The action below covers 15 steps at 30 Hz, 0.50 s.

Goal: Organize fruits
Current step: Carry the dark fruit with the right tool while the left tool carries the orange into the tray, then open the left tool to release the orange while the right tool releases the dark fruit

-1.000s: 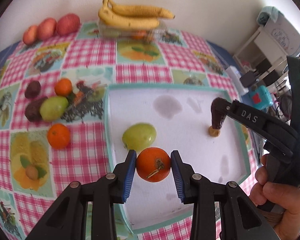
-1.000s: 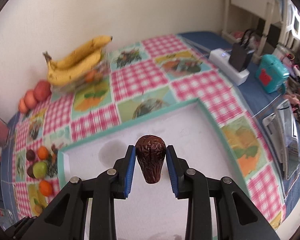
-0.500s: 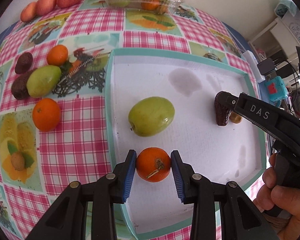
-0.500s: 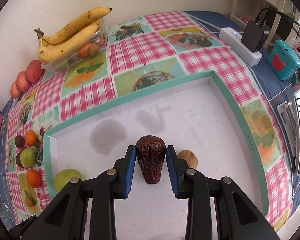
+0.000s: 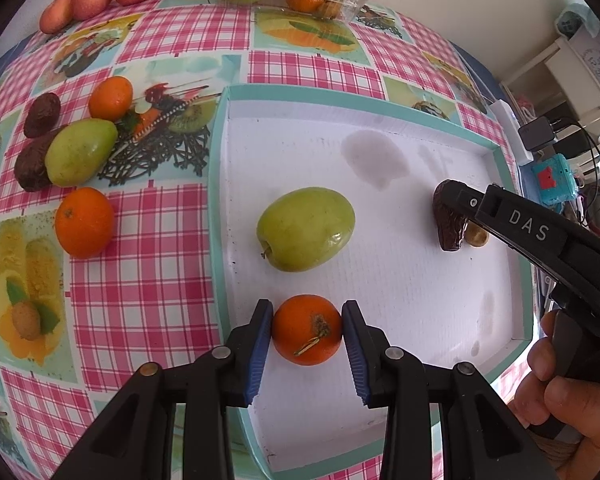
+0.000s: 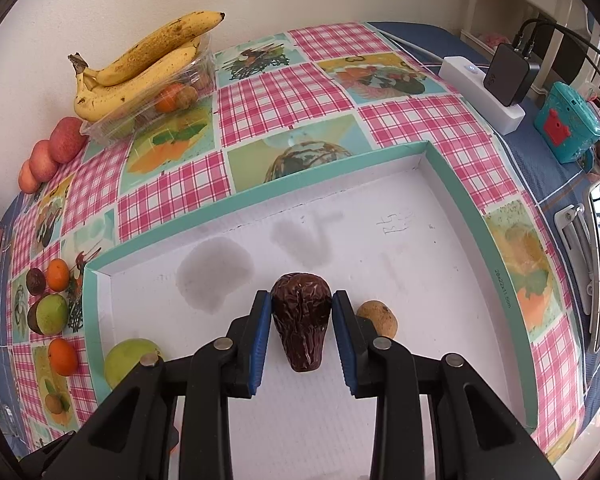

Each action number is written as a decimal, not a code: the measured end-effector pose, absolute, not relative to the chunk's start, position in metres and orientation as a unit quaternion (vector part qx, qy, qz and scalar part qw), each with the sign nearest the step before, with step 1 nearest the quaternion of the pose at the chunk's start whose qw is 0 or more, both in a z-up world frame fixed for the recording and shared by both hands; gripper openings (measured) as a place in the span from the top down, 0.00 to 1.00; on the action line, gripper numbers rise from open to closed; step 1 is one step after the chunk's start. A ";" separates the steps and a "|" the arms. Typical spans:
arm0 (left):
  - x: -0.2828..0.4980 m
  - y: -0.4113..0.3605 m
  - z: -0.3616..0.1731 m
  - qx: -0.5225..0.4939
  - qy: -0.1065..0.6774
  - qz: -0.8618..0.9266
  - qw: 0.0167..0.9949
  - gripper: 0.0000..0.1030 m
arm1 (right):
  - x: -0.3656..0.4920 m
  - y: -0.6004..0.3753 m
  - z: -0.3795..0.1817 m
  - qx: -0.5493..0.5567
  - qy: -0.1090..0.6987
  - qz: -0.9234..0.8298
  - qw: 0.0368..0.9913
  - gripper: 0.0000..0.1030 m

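The left gripper pinched an orange between its fingers, over the white tray, a green apple just ahead. The right gripper pinched a wrinkled dark fruit, a small brown fruit just right of its fingers.

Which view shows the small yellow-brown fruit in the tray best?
The right wrist view: the small yellow-brown fruit shows mostly clear beside the right claw. In the left wrist view it is largely hidden behind that claw.
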State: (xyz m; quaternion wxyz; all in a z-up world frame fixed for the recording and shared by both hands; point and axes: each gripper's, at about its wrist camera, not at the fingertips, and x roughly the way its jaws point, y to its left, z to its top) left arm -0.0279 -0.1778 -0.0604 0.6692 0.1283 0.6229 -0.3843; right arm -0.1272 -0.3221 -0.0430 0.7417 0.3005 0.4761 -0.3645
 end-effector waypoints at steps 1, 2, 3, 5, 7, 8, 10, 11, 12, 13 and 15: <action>-0.028 -0.178 -0.061 0.128 0.623 -0.384 0.669 0.63 | -0.128 -0.322 -0.043 0.302 0.476 -0.365 0.741 0.68; -0.028 -0.178 -0.061 0.128 0.623 -0.384 0.669 0.63 | -0.128 -0.322 -0.043 0.304 0.475 -0.364 0.741 0.68; -0.028 -0.179 -0.061 0.128 0.623 -0.384 0.669 0.63 | -0.129 -0.323 -0.043 0.305 0.475 -0.364 0.741 0.68; -0.028 -0.178 -0.061 0.128 0.623 -0.382 0.671 0.63 | -0.130 -0.323 -0.043 0.311 0.473 -0.364 0.740 0.68; -0.027 -0.178 -0.060 0.127 0.624 -0.382 0.670 0.62 | -0.131 -0.324 -0.044 0.316 0.471 -0.363 0.739 0.68; -0.026 -0.178 -0.060 0.126 0.624 -0.382 0.670 0.62 | -0.131 -0.324 -0.043 0.316 0.472 -0.362 0.739 0.68; -0.026 -0.176 -0.057 0.125 0.622 -0.383 0.672 0.61 | -0.130 -0.323 -0.042 0.313 0.473 -0.363 0.739 0.68; -0.026 -0.176 -0.055 0.126 0.619 -0.384 0.674 0.61 | -0.130 -0.323 -0.042 0.313 0.473 -0.364 0.739 0.68; -0.026 -0.175 -0.053 0.126 0.616 -0.385 0.675 0.58 | -0.131 -0.323 -0.041 0.315 0.470 -0.365 0.739 0.68; -0.026 -0.175 -0.052 0.124 0.616 -0.387 0.675 0.55 | -0.132 -0.324 -0.040 0.317 0.469 -0.366 0.739 0.68; -0.026 -0.173 -0.049 0.120 0.614 -0.390 0.675 0.53 | -0.133 -0.324 -0.040 0.318 0.469 -0.367 0.738 0.67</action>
